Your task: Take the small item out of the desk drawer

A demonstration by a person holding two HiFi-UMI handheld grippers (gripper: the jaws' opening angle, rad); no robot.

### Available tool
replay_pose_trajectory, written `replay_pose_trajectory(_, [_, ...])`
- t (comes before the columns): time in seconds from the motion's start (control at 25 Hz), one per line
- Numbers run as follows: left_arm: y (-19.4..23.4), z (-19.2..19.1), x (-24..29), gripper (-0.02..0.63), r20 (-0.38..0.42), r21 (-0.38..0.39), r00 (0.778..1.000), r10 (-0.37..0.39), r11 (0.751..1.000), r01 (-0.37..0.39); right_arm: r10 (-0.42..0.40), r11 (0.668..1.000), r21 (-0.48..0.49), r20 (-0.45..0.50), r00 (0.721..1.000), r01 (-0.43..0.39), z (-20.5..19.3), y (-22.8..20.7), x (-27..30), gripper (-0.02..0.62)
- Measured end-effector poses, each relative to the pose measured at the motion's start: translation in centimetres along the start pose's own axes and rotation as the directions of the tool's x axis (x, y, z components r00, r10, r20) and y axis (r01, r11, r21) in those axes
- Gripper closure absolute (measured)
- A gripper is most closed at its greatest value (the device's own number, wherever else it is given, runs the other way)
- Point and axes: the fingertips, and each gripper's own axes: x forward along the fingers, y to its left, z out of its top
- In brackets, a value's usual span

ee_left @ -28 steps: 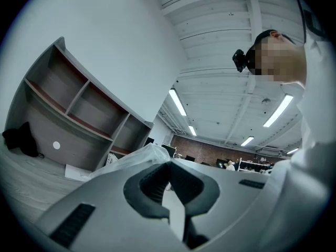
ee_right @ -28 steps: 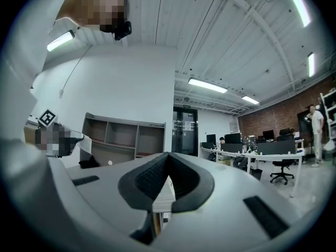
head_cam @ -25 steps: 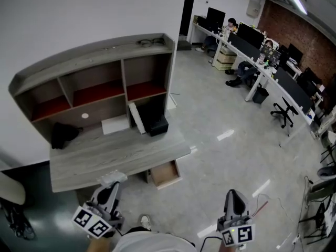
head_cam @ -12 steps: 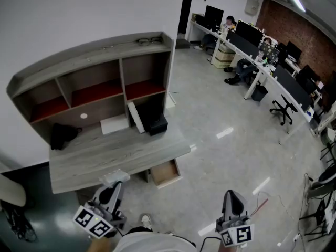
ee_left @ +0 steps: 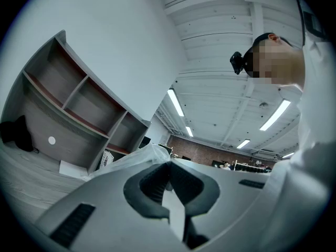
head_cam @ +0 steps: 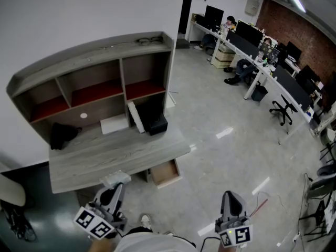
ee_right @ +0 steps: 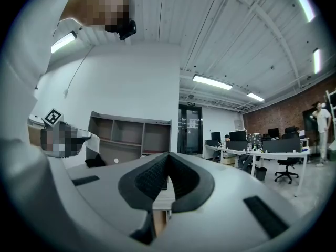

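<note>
small item (head_cam: 114, 179): clear crinkly plastic, out of the drawer, up in the air at the tip of your L tongs. In head view it sits over the counter's near edge, left of the drawer and apart from it. What's inside the plastic – can't tell.
L tongs (head_cam: 116, 186): pressed together on the plastic. In the L gripper view (ee_left: 167, 164) the film (ee_left: 142, 154) bulges out past the tip to the left.
R tongs (head_cam: 231, 196): pressed together w/ nothing between them (ee_right: 169, 155). You hold them low at your right over the floor, well apart from the counter.
drawer (head_cam: 166, 174): pulled out under the counter's right end, pale wood inside facing up.
counter (head_cam: 121, 154): grey wood-grain top against the white wall, w/ a shelf unit (head_cam: 94, 80) at the back that has red-lined cubbies.
on counter: dark lump (head_cam: 63, 134) at left, flat white piece (head_cam: 115, 124) mid, black box (head_cam: 158, 125) at right w/ a white slab (head_cam: 136, 117) leaning just beside it.
floor (head_cam: 226, 156): grey, glossy.
far right: row of desks w/ monitors (head_cam: 252, 35), people seated there, brick wall behind.
</note>
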Motion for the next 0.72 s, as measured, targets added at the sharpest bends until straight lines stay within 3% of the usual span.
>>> replay_pose_trajectory(0.72, [0.7, 0.2, -0.3, 0.589, -0.006, -0.014, 1.000, -0.021, 1.000, 0.021, 0.029, 1.000, -0.011, -0.010, 1.000, -0.029, 0.0, 2.6, 1.1, 0.574])
